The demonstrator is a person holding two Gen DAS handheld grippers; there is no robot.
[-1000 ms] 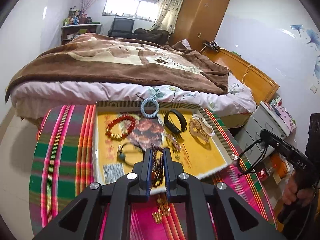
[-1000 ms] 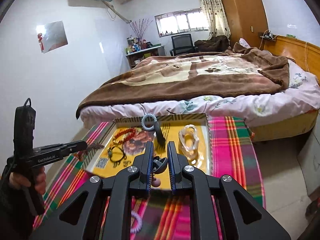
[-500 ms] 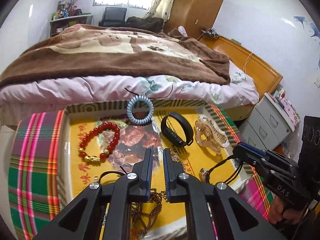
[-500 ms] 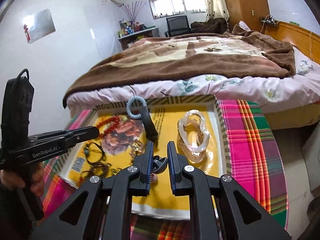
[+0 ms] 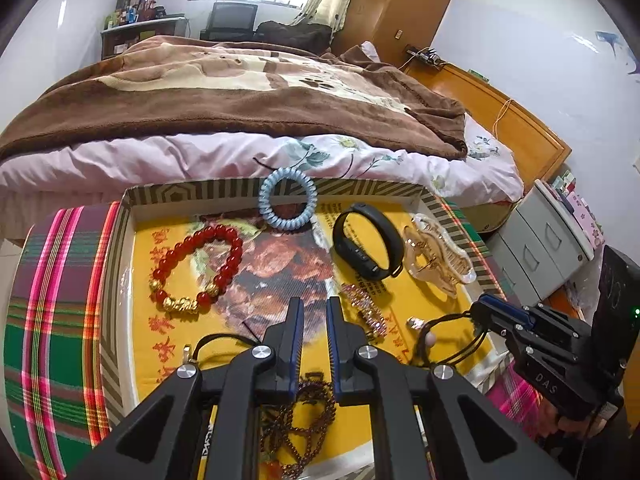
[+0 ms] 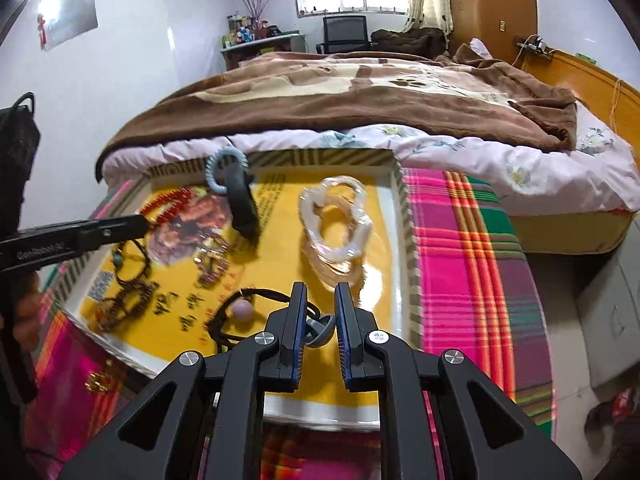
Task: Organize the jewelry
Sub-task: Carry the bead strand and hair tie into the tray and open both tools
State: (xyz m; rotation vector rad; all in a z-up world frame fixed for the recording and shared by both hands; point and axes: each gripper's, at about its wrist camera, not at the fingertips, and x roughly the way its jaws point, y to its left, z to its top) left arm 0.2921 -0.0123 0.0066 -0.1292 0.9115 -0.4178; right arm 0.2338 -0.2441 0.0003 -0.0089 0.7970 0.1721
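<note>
holding both tools over the shallow yellow-lined cardboard tray (image 5: pixel 132 216), you have each one tipped downward toward the jewelry laid out on it. your left tool (image 5: pixel 311 312) has its blue-padded fingers drawn narrow, and a long dark brown beaded chain (image 5: pixel 308 412) hangs from between them, its loops piling onto the near edge of the tray. your right tool (image 6: pixel 321 300) is also closed narrow, pinching a small grey disc-shaped clasp (image 6: pixel 320 330) on a black cord necklace (image 6: pixel 240 300); the cord trails to the left across the yellow liner with a pale pink bead (image 6: pixel 242 310) on it.

the tray sits on a surface covered with a bright plaid cloth of pink, green and orange stripes (image 6: pixel 460 248), just in front of the bed with the brown blanket (image 5: pixel 240 92). inside the tray, a red beaded bracelet with gold charms (image 5: pixel 200 268) lies at the left, and a light blue coiled hair tie (image 5: pixel 287 200) leans against the far wall. to the right of those, a black fitness band (image 5: pixel 366 246) rests beside a clear plastic hair claw (image 5: pixel 438 264), the two just about touching. a pink rhinestone hair clip (image 5: pixel 364 308) lies near the middle, just beyond your left tool's fingertips. a thin black cord bracelet (image 5: pixel 216 344) lies at the near left, partly hidden behind the left tool.
</note>
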